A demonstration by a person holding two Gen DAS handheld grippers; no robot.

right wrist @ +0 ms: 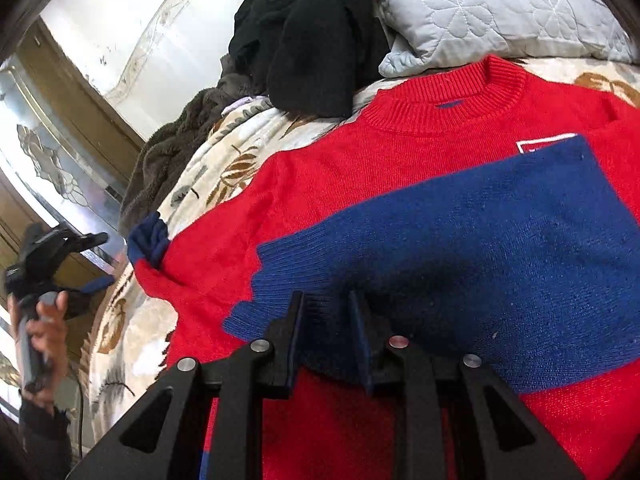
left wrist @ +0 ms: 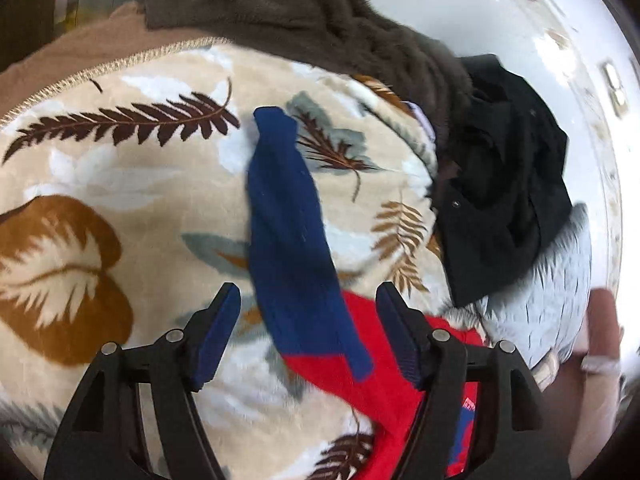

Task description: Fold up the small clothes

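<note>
Left gripper [left wrist: 308, 336]: the jaws stand wide and nothing is held; the blue sleeve [left wrist: 288, 216] lies loose between and beyond them on the leaf blanket [left wrist: 100, 184].
Sweater [right wrist: 340, 184]: it is spread flat on the bed, neck towards the pillow [right wrist: 500, 12].
Right gripper [right wrist: 326, 340]: the jaws are narrow and the cuff [right wrist: 280, 280] of the folded sleeve is pinched; it should be laid flat before release.
Next fold: the outstretched left sleeve should be taken near its end and carried across the chest.

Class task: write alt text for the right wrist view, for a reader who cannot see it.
A red sweater lies flat on a leaf-print blanket, one blue sleeve folded across its chest. The right tongs are at the cuff. Black clothes and a grey pillow lie beyond.
</note>
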